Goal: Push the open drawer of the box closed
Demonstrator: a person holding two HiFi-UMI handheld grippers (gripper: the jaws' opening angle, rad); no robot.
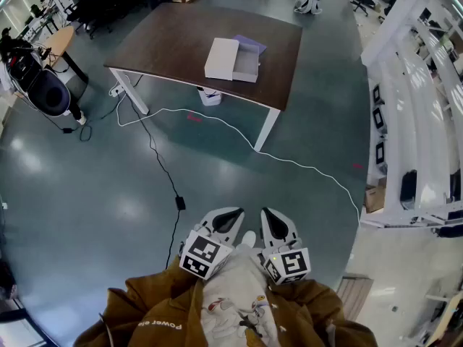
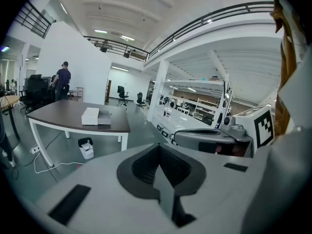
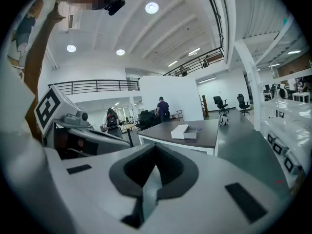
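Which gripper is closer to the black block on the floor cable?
Left. The left gripper hangs just right of the black block; the right gripper is farther right.

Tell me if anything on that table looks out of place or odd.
Only the white box on the brown table: its drawer sticks out, open, on its right side in the head view. Nothing looks spilled or damaged.

You hold the left gripper (image 1: 226, 217) and right gripper (image 1: 273, 221) side by side before your chest, jaws pressed together, empty
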